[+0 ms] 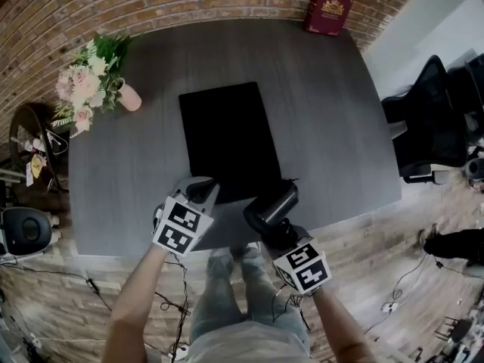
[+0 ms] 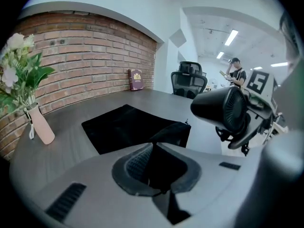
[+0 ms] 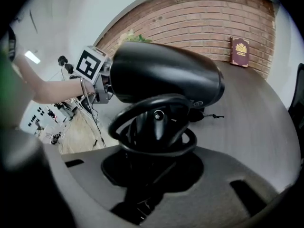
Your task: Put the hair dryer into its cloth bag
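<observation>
**Bag mouth lifted, dryer held ready beside it**

The bag [image 1: 227,138] lies flat on the table [image 1: 333,127]. It is black and long, and its near end is by the table's front edge. The left gripper [image 1: 203,193] has its jaws pressed together on the cloth at that near end. In the left gripper view the pinched edge stands up off the table like a little tent. I think this is to pull the mouth open, so there is a hole to push into.

The dryer [image 1: 272,205] is not in the bag yet. It is up in the air, just beside the bag's near right corner. The right gripper [image 1: 280,233] has its jaws clamped on the dryer's handle. Black loops sit round the handle there. They may be the cord, but I cannot be sure. Holding the handle leaves the fat round body free and out in front, so I think the body is meant to go in first.

The two grippers are close together at the bag's near end. One can hold the cloth while the other brings the dryer.

Only one side of the mouth is pinched. The other side may lie flat, and then the dryer could just push the bag along the table.

The book [image 1: 327,10] and the flowers [image 1: 91,82] stand well apart at the back, out of the way.
</observation>
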`<state>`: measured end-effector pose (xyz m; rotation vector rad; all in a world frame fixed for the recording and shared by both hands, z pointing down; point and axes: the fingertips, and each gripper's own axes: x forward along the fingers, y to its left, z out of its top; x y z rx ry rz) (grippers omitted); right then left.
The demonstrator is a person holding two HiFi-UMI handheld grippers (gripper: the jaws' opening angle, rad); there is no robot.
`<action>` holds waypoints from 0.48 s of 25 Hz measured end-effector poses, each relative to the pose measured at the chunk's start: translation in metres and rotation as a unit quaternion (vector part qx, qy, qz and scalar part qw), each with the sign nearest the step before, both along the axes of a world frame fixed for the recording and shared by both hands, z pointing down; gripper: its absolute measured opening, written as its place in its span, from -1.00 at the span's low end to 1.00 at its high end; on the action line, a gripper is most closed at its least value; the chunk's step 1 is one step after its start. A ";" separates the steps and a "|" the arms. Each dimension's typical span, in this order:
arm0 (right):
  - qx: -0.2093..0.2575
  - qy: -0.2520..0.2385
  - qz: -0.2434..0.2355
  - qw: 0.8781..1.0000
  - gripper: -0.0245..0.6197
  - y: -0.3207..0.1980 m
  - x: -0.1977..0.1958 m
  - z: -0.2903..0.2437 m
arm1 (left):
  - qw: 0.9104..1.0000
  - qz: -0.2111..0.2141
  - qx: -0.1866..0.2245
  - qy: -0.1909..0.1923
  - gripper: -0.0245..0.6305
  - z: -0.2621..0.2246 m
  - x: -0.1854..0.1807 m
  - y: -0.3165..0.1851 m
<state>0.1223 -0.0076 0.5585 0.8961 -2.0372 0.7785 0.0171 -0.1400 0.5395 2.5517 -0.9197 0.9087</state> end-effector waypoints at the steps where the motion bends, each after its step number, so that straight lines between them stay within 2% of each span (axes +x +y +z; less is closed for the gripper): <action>1: -0.005 0.000 -0.010 1.000 -0.57 0.003 -0.005 0.002 | 1.000 -0.004 -0.001 0.003 -0.86 0.000 -0.001 0.001; 8: -0.027 0.010 -0.073 0.997 -0.57 0.010 -0.024 0.007 | 0.999 -0.027 0.016 0.039 -0.87 -0.010 -0.002 -0.007; 12: -0.048 0.012 -0.112 0.992 -0.57 0.017 -0.035 0.013 | 0.998 -0.021 0.016 0.050 -0.87 -0.011 -0.003 -0.009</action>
